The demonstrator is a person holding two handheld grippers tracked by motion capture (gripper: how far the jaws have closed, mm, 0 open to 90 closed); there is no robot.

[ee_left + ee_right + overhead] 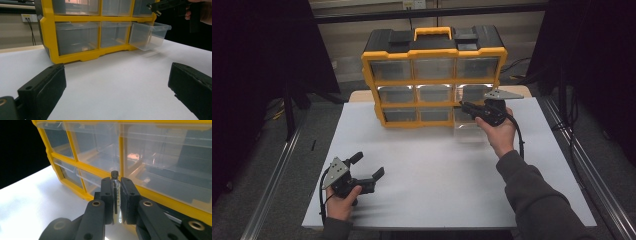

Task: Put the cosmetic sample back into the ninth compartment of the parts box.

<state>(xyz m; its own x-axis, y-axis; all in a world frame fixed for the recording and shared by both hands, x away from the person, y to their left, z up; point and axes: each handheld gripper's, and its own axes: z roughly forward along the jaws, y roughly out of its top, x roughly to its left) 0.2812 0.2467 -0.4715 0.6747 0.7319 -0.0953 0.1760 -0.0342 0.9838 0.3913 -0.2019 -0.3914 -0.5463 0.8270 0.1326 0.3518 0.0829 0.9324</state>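
Table: you sit at a white table [437, 195]; it is bare near you
Wall: a pale wall [522, 35] is behind it; a wall socket [27, 18] with cords
Floor: grey floor [277, 165]; metal rails [272, 175] run along both sides
Light: the room is dim; the sides are dark

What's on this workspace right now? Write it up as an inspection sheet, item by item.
Surface: white tabletop, bare in front.
Job's things: yellow drawer organizer at the back; bottom right clear drawer pulled out.
Clutter: nothing seen.
Grippers: left gripper open, low over the table; right gripper shut on a small slim tool, above the open drawer.
Cables: black cable trails from the right gripper.
Surroundings: dark curtains, metal frame rails.
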